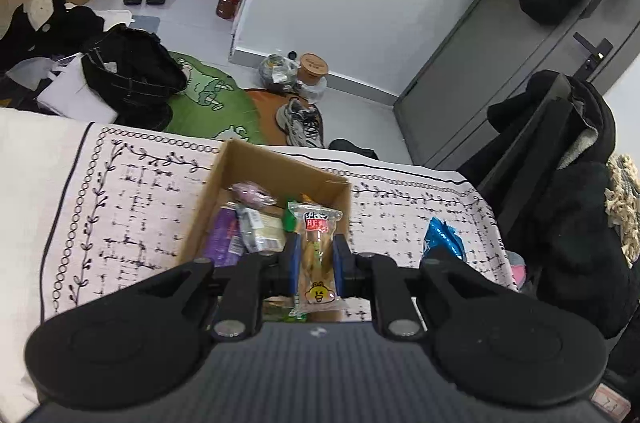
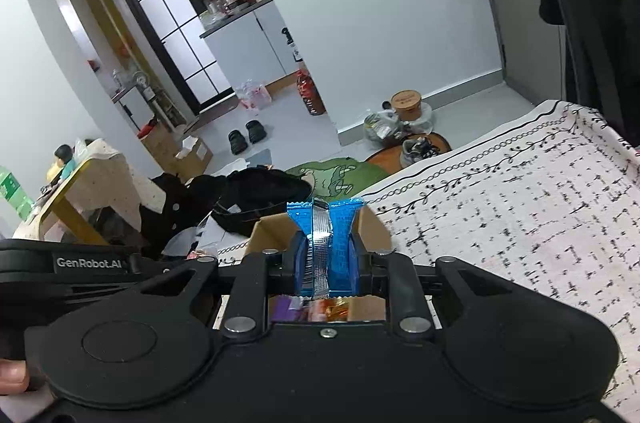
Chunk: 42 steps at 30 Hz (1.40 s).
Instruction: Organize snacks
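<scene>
My left gripper [image 1: 316, 251] is shut on a clear-wrapped bread snack [image 1: 316, 255] with a cartoon bear and a red label, held over the open cardboard box [image 1: 276, 163]. Several snack packets lie inside the box, among them a purple one [image 1: 222, 237] and a pale one [image 1: 260, 229]. My right gripper [image 2: 325, 251] is shut on a blue foil packet [image 2: 338, 243] pinched at its waist, above the near side of the same box [image 2: 268, 231]. In the left wrist view the blue packet [image 1: 442, 237] and the right gripper's tip show to the right of the box.
The box sits on a bed covered by a white patterned sheet [image 1: 132, 215]. Beyond its far edge lie dark clothes [image 1: 128, 75], a green rug [image 1: 212, 99] and a sneaker [image 1: 302, 123]. Dark coats [image 1: 572, 203] hang at the right. A thumb [image 2: 12, 375] shows at the lower left.
</scene>
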### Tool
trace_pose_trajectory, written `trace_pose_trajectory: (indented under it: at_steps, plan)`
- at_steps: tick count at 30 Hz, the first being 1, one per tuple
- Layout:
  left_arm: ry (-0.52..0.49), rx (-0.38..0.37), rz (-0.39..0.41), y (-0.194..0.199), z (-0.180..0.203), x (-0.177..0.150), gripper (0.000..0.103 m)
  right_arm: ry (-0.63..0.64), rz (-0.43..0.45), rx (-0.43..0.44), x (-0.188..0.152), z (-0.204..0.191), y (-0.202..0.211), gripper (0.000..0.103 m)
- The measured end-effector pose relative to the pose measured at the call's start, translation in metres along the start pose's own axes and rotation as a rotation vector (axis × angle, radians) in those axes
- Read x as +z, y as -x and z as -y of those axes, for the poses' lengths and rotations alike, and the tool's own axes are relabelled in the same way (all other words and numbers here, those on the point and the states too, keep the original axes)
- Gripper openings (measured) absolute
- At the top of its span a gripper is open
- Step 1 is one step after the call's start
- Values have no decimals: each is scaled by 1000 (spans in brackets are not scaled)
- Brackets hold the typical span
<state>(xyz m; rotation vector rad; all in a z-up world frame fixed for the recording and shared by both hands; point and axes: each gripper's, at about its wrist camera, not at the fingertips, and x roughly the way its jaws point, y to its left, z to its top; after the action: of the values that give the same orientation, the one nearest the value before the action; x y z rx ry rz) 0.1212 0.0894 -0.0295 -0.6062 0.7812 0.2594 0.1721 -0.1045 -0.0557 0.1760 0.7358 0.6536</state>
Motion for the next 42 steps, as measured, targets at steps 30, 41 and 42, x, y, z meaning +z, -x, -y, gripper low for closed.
trace_pose_trajectory:
  at_steps: [30,41,42]
  plan:
    - [45,103,-30,-15,-27,-9,72,-21,-67,-16,-19,-8,-6,48]
    - [-47,81,-9,-3,2,-17,87,-62,-37,-82,-18,25,26,59]
    - [-53,78,-7,-1,5,-17,89,-63,-34,-85,-17,28,30,60]
